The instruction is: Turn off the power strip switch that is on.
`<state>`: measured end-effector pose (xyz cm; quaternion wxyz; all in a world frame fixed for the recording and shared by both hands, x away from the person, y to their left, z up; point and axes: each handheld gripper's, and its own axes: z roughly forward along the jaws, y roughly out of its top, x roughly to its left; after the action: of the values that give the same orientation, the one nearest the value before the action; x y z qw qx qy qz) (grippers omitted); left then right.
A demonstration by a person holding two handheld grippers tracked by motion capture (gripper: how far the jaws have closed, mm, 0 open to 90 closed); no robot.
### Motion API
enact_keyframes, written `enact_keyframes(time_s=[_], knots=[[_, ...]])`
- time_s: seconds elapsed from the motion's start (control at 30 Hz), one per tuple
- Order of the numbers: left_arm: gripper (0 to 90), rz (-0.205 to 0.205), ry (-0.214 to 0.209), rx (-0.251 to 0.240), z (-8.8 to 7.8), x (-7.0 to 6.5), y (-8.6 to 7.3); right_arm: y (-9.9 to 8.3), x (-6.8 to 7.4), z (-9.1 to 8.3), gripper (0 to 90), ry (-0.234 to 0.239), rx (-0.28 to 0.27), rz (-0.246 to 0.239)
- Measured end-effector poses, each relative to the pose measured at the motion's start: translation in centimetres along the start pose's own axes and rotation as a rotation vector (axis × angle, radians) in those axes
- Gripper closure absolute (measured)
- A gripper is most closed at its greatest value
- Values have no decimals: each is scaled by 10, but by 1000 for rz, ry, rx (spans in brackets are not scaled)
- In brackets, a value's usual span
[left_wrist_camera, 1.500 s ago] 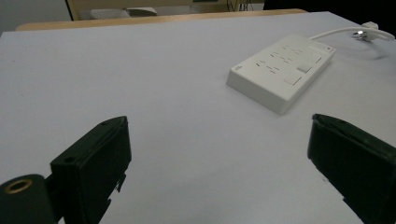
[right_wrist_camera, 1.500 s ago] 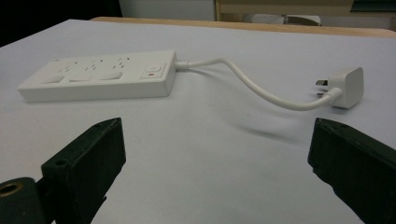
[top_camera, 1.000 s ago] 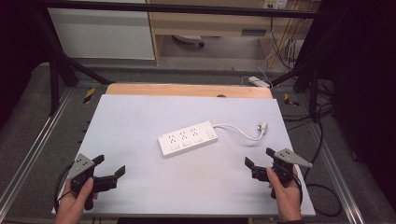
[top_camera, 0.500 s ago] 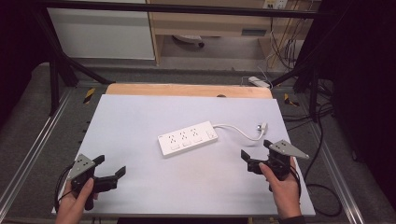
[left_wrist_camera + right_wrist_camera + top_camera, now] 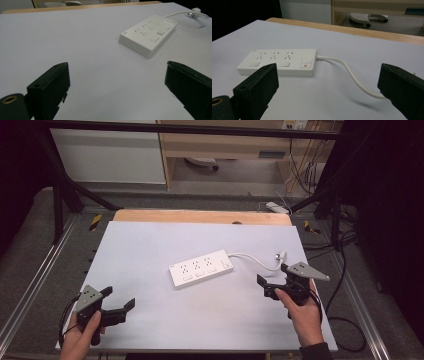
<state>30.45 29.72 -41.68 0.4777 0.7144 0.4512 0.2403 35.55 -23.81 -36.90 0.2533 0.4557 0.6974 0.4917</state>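
A white power strip (image 5: 201,268) lies flat and slanted near the middle of the white table (image 5: 160,240). Its white cable (image 5: 255,260) curves right to a plug (image 5: 281,255). My left gripper (image 5: 119,297) is open above the near left corner, well short of the strip; in the left gripper view the power strip (image 5: 150,32) lies ahead to the right of the open left gripper (image 5: 116,65). My right gripper (image 5: 272,275) is open just this side of the cable. In the right gripper view the power strip (image 5: 279,61) and cable (image 5: 352,75) lie between the jaws of the open right gripper (image 5: 329,67).
A wooden strip (image 5: 200,216) runs along the table's far edge. Metal rails (image 5: 45,265) flank both sides. Loose black cables (image 5: 345,325) lie on the floor at the right. A white cabinet (image 5: 107,155) and a shelf stand beyond the table.
My right gripper has moved forward and a little left, up to the cable. The left gripper and the power strip have stayed where they were.
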Motion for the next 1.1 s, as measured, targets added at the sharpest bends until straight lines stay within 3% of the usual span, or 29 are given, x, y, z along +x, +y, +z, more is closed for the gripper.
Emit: enact_keyframes(time_s=[0.37,1.1], knots=[[60,-2,1,1,0,0,0,21,6,10,47,3,-2,-7],[60,-1,2,2,1,1,0,35,23,42,41,57,12,-13]])
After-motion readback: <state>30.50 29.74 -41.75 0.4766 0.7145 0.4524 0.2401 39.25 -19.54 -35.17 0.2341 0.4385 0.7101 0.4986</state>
